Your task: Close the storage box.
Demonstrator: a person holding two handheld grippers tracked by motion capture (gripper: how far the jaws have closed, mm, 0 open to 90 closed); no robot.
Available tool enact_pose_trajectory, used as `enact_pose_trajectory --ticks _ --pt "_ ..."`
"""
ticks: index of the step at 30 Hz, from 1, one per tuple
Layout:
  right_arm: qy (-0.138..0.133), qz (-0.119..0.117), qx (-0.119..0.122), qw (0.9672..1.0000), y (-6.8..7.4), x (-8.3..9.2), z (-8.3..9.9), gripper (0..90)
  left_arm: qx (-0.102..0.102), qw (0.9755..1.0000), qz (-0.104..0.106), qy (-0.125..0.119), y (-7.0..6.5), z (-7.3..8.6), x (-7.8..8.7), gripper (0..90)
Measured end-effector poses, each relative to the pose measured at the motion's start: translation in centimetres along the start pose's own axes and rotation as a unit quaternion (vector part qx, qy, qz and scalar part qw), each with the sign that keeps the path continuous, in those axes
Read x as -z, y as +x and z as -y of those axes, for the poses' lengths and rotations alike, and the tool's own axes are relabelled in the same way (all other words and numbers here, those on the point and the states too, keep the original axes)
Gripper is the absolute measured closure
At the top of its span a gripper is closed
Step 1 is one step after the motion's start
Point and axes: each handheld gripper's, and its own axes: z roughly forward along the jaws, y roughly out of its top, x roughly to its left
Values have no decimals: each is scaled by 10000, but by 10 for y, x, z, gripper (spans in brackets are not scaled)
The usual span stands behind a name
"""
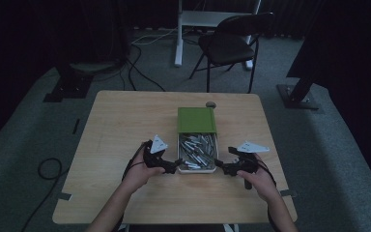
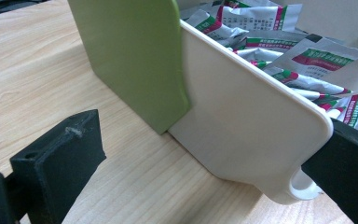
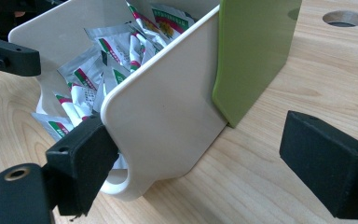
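A white open box (image 1: 196, 170) full of silver sachets (image 1: 198, 147) lies mid-table, its far half inside a green sleeve (image 1: 196, 119). My left gripper (image 1: 176, 166) is at the box's near left corner, and my right gripper (image 1: 218, 166) is at its near right corner. In the left gripper view the left gripper (image 2: 200, 168) is open, its jaws straddling the white side wall (image 2: 242, 116) near the sleeve (image 2: 130, 56). In the right gripper view the right gripper (image 3: 205, 163) is open too, its jaws either side of the opposite wall (image 3: 168, 107), with one jaw by the front finger notch.
A round hole (image 3: 344, 17) pierces the wooden table (image 1: 125, 125) just beyond the sleeve. Bare wood lies left and right of the box. A folding chair (image 1: 232, 43) and cables sit on the floor behind the table.
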Motion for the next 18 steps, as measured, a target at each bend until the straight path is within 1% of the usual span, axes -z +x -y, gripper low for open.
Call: enact_pose_trajectory --ticks 8,14,18 --pt "-17 0 -14 10000 -1 -4 -6 114 57 10000 -42 -11 6 -3 -2 21" --pt "-27 29 -62 10000 -4 -6 -8 114 106 9999 -67 -54 8 -5 -4 21" --pt "-27 94 -85 9999 -6 -7 -11 114 231 9997 -25 -108 10 -5 -6 21"
